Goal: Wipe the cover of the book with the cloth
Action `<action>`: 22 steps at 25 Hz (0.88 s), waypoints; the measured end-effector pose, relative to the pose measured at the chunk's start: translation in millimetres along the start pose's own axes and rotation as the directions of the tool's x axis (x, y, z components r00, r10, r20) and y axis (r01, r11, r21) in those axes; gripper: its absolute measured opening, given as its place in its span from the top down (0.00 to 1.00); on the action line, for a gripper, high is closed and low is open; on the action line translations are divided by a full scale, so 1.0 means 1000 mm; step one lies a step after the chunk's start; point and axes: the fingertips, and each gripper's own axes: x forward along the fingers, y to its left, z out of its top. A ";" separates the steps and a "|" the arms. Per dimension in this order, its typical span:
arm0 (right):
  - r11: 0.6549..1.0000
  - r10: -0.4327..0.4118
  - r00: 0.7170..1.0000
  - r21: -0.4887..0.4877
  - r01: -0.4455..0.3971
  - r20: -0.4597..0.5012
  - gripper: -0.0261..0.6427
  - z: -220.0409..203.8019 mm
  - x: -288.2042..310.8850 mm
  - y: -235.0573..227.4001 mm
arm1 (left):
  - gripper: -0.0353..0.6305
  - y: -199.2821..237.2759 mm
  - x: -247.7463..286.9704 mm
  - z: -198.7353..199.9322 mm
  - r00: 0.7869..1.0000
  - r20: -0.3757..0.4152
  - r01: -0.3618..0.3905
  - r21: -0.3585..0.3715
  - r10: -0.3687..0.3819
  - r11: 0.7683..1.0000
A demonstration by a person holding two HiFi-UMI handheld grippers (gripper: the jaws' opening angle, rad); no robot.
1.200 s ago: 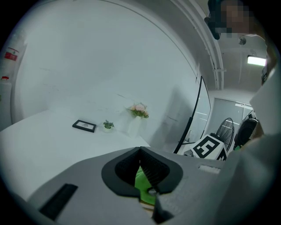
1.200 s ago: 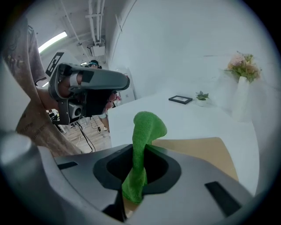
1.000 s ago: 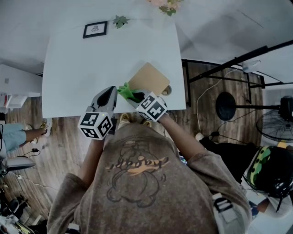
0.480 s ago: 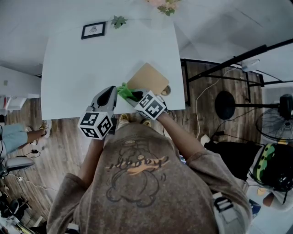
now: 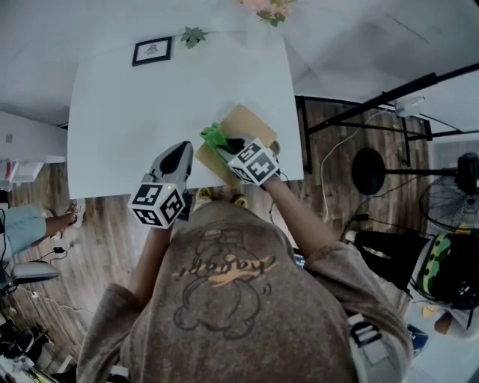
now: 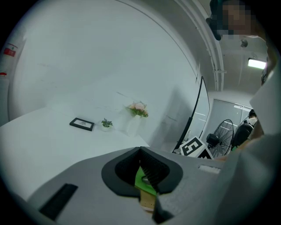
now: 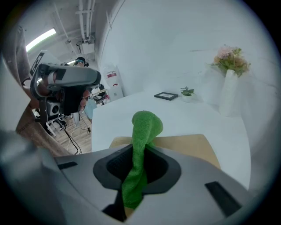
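A tan book (image 5: 248, 126) lies near the front right corner of the white table (image 5: 127, 112). My right gripper (image 5: 229, 143) is shut on a green cloth (image 5: 215, 136), which rests on the book's left part. In the right gripper view the cloth (image 7: 146, 125) runs up between the jaws and bunches over the book (image 7: 189, 146). My left gripper (image 5: 178, 151) hovers at the table's front edge, left of the book, with its jaws together and nothing in them. In the left gripper view its jaws (image 6: 141, 152) meet, and a sliver of green and tan shows behind them.
At the table's far side stand a framed picture (image 5: 153, 50), a small plant (image 5: 194, 34) and a vase of flowers (image 5: 272, 9). On the wood floor to the right are a black frame (image 5: 374, 97), a round stand base (image 5: 373, 173) and a fan (image 5: 453, 203). A person's leg (image 5: 30, 221) shows at the left.
My right gripper has carried the cloth to the right and farther onto the book. The left gripper has stayed in place.
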 end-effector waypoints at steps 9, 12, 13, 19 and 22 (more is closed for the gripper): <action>0.989 -0.119 0.993 0.092 0.117 0.014 0.86 -0.006 -0.017 -0.054 | 0.94 0.004 0.007 -0.001 1.000 -0.012 0.008 -0.005 -0.008 1.000; 0.980 -0.159 0.987 0.125 0.156 0.017 0.86 -0.010 -0.027 -0.070 | 0.94 0.004 0.009 0.000 1.000 -0.016 0.014 -0.006 -0.014 1.000; 0.977 -0.171 0.985 0.134 0.167 0.018 0.86 -0.012 -0.029 -0.074 | 0.94 0.004 0.009 0.000 1.000 -0.017 0.018 -0.006 -0.018 1.000; 0.954 -0.244 0.970 0.185 0.237 0.016 0.86 -0.024 -0.045 -0.097 | 0.94 0.002 0.017 -0.003 0.998 -0.032 0.045 -0.003 -0.045 0.999; 0.939 -0.282 0.959 0.208 0.274 0.008 0.87 -0.032 -0.055 -0.107 | 0.94 -0.001 0.021 -0.003 0.998 -0.036 0.059 -0.002 -0.059 0.998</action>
